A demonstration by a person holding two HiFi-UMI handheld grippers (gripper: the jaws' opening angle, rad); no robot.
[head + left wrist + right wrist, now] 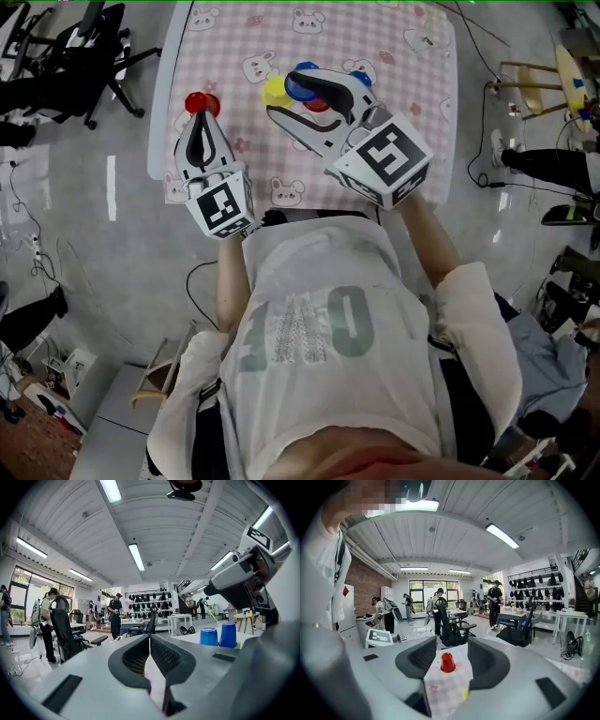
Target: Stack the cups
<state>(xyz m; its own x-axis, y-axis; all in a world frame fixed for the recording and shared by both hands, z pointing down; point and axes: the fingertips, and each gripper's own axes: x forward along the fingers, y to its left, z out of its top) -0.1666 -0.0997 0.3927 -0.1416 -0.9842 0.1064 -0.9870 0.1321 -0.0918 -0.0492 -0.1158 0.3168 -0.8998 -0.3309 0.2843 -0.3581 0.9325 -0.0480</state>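
Red, yellow and blue cups stand on a pink checked cloth (412,103). One red cup (200,101) sits just beyond the tips of my left gripper (199,120), whose jaws are shut and empty (149,638). My right gripper (291,94) hovers open over a cluster: a yellow cup (274,91), a blue cup (300,84), and a red one partly hidden beneath it. The right gripper view shows an upside-down red cup (447,662) on the cloth beyond the open, empty jaws (448,644). Two blue cups (209,636) (228,634) stand upside down side by side, seen past the left gripper.
The table's near edge (281,208) runs just in front of my body. Office chairs (84,47) stand on the floor to the left, and wooden stools (539,84) to the right. People and desks fill the room beyond the table.
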